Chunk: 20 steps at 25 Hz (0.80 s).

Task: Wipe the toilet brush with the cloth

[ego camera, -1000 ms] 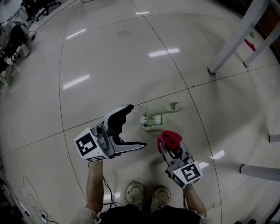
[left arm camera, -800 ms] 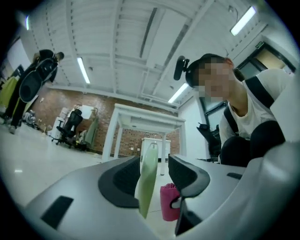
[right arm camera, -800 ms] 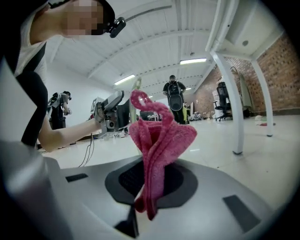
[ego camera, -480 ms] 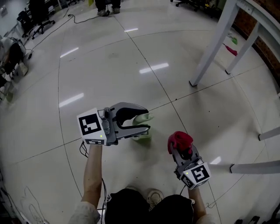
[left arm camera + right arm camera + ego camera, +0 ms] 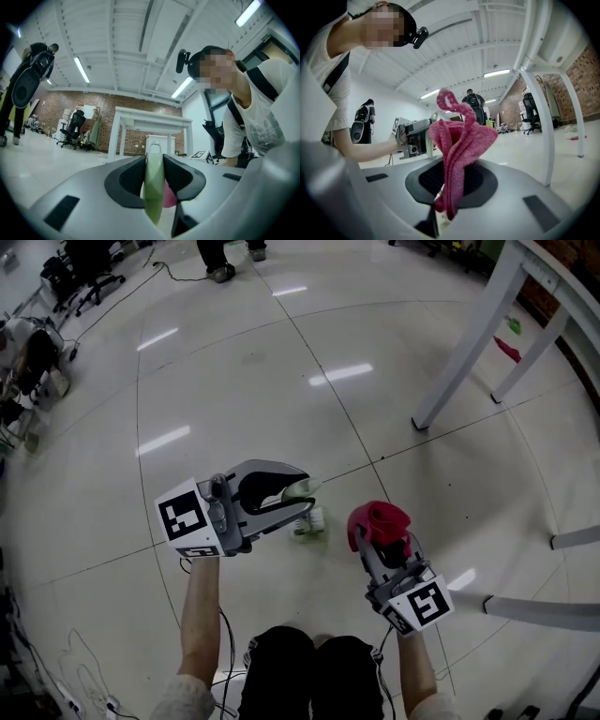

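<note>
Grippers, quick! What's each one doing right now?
Left gripper: its fingers have just been closing and now hold the toilet brush.
Right gripper: closed, holding the pink cloth.

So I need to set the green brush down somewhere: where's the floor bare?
Bare: the glossy tiled floor straight ahead, between the white table legs at right and the black office chairs far left. Crowded: loose cables at lower left.
</note>
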Each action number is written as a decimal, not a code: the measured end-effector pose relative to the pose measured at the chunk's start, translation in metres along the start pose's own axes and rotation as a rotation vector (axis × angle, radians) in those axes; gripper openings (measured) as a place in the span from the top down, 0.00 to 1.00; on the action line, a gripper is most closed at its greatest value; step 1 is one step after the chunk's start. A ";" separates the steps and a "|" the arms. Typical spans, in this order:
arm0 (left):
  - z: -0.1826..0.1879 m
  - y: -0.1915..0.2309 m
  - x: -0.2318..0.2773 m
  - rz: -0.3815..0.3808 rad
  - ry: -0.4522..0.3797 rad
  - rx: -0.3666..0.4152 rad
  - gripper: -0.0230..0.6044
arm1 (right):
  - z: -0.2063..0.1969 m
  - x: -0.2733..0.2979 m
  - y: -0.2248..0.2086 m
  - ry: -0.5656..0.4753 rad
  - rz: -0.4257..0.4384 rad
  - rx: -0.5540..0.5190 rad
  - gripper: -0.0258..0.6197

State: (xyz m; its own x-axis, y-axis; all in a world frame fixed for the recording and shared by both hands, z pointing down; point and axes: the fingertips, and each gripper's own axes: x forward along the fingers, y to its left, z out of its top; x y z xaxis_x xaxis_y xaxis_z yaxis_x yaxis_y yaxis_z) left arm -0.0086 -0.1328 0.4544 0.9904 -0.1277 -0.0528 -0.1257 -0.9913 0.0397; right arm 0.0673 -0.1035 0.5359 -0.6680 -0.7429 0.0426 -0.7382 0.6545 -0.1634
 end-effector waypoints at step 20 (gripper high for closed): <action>0.682 -0.127 0.008 0.041 -0.137 -0.048 0.78 | 0.742 -0.063 0.222 -0.344 0.424 0.060 0.91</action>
State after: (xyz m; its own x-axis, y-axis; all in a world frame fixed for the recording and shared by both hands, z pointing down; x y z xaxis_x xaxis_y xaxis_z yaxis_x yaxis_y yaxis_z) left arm -0.0240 -0.0307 -0.2320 0.9669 -0.1748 -0.1858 -0.1601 -0.9828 0.0917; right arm 0.0148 -0.0153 -0.2346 -0.8291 -0.4256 -0.3627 -0.3976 0.9048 -0.1527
